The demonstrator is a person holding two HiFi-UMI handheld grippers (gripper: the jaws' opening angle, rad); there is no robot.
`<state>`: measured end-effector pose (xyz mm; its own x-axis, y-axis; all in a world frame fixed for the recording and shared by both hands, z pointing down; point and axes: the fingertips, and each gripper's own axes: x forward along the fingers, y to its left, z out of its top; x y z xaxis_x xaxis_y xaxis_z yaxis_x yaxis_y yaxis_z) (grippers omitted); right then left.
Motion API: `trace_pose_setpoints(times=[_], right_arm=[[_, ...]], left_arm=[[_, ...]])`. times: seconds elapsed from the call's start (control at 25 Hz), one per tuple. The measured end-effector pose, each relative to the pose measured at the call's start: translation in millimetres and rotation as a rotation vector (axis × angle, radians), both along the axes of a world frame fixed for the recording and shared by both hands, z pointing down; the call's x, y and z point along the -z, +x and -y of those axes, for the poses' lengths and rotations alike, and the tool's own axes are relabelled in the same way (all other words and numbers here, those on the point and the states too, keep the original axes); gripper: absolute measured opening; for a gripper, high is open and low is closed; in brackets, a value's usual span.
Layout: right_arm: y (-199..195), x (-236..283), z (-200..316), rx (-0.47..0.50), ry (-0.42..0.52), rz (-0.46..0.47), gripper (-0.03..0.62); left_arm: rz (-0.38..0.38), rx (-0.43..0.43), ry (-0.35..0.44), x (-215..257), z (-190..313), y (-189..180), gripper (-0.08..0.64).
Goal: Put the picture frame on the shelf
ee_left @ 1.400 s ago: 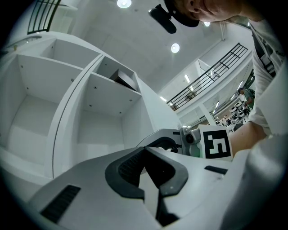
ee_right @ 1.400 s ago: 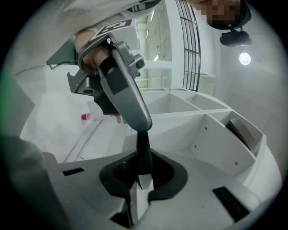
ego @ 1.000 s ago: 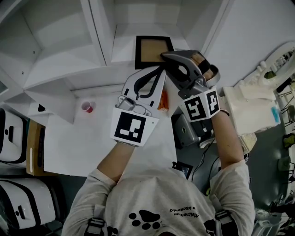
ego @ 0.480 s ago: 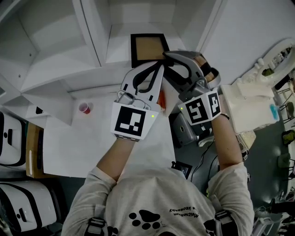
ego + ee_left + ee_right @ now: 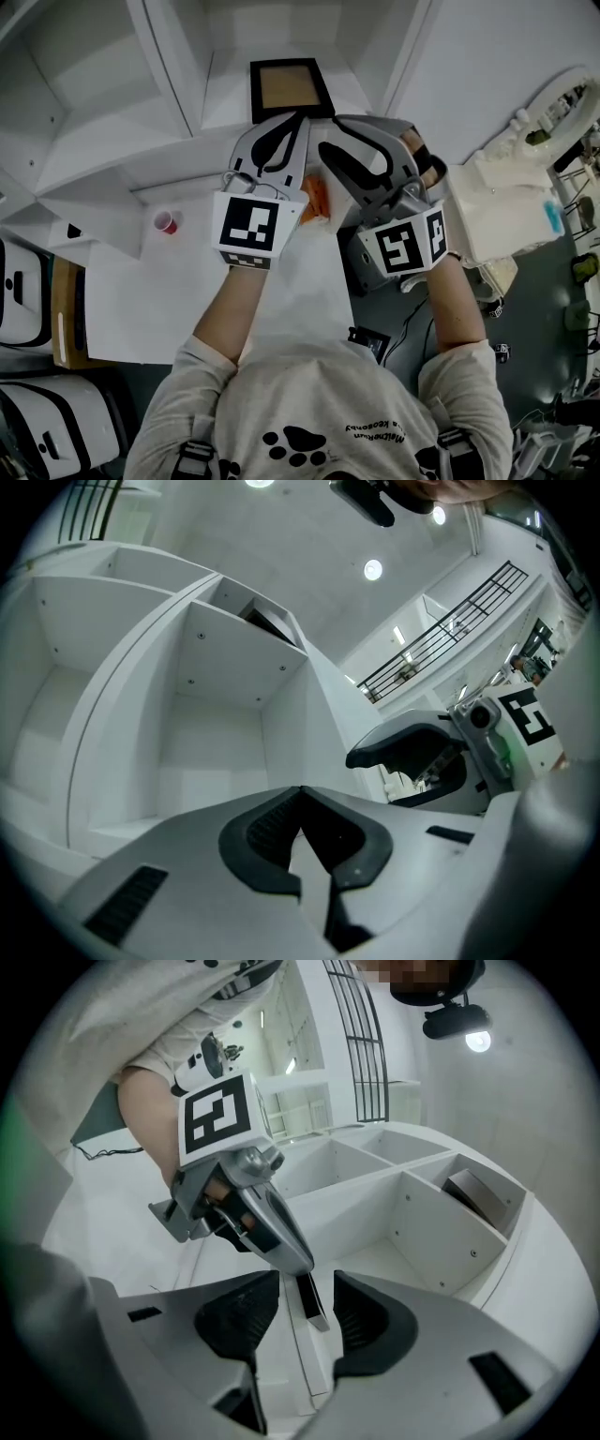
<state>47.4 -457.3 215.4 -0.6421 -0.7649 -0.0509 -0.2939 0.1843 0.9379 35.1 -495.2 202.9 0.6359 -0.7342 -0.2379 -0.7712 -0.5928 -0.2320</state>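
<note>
The picture frame (image 5: pixel 286 87), black with a brown middle, stands alone in a compartment of the white shelf (image 5: pixel 122 141). It shows as a dark slanted edge in the left gripper view (image 5: pixel 267 622) and in the right gripper view (image 5: pixel 478 1194). My left gripper (image 5: pixel 292 120) hangs just in front of the frame, shut with nothing between its jaws (image 5: pixel 300 794). Beside it my right gripper (image 5: pixel 330 131) is open and empty, clear of the frame. Through the gap of the right gripper (image 5: pixel 307 1312) I see only the left gripper's finger (image 5: pixel 272 1218).
A small red cup (image 5: pixel 166 223) stands on the white table (image 5: pixel 187 300) left of my arms. An orange object (image 5: pixel 317 195) lies under the grippers. A bulky white object (image 5: pixel 497 206) sits to the right. Shelf dividers (image 5: pixel 178 66) flank the frame's compartment.
The right gripper's jaws opened and let go of the frame's edge, then drew back. The frame stays on the shelf. Both grippers shifted left and slightly back.
</note>
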Motion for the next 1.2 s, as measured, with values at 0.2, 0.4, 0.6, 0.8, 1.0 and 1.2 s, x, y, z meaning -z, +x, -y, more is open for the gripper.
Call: trace_pose_setpoints(times=[0.2, 0.4, 0.6, 0.8, 1.0, 1.2], right_arm=[[-5, 1, -11, -0.002, -0.017, 0.051, 0.178], [-3, 12, -21, -0.029, -0.070, 0.217, 0.176], [6, 14, -26, -0.086, -0.166, 0.397, 0.110], [2, 21, -33, -0.045, -0.188, 0.598, 0.073], [0, 24, -42, -0.035, -0.220, 0.794, 0.046], [-9, 17, -57, -0.025, -0.250, 0.856, 0.037]], left_arm=[[0.009, 0.012, -0.003, -3, 5, 0, 0.018], [0.015, 0.018, -0.015, -6, 5, -1, 0.018], [0.010, 0.022, -0.017, -4, -7, -5, 0.018], [0.005, 0.026, -0.022, -4, -26, -13, 0.018], [0.004, 0.026, -0.029, -9, -51, -20, 0.018], [-0.007, 0.041, -0.037, -14, -77, -31, 0.018]])
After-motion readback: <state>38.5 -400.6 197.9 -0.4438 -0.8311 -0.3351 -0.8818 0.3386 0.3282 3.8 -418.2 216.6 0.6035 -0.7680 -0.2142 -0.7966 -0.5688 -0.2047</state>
